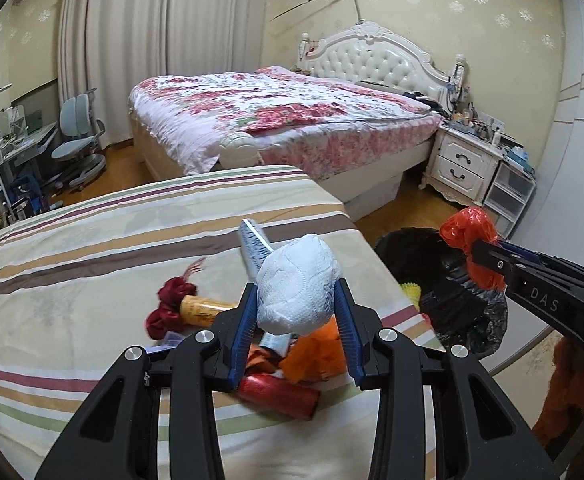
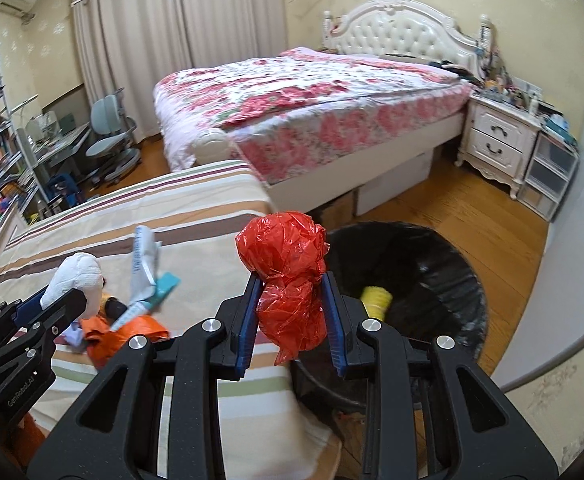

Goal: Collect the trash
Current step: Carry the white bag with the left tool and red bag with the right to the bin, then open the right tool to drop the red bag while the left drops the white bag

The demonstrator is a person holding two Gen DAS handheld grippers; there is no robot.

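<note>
A: Any writing you can read?

B: Two bits, both on the tools. The right gripper [image 1: 477, 258] carries the letters "DAS" in pale print along its black arm, seen from the left wrist view. The left gripper [image 2: 80, 296] has "GenRobot.AI" down its side in the right wrist view. A white and blue wrapper [image 2: 145, 264] lying on the striped bedsheet [image 1: 92, 240] has print on it, but it is too blurred to read.

A: What are the grippers doing?

B: Each is clamped on a piece of trash. The left gripper's blue pads [image 1: 244, 328] press on a white crumpled tissue wad [image 1: 298, 286], puffy and quilted, bulging out above the fingertips. The right gripper is closed on a red plastic bag [image 2: 288, 280], scrunched into a shiny, wrinkled ball with a tail hanging below the pads.

A: Where are those two pieces?

B: The tissue wad is held above the sheet, near its right edge, over the pile of other rubbish. The red bag is held past that right edge, near the rim of the black-lined bin [image 2: 444, 264] that stands on the wooden floor just beside the mattress.

A: What else is in the pile?

B: An orange plastic bag [image 1: 316, 348], a red cylinder-shaped wrapper [image 1: 280, 394] toward the near edge, a dark red crumpled scrap [image 1: 170, 306] and a yellow packet [image 1: 204, 310] touching it. Inside the bin, a yellow ridged item [image 2: 376, 300] lies on the liner.
</note>
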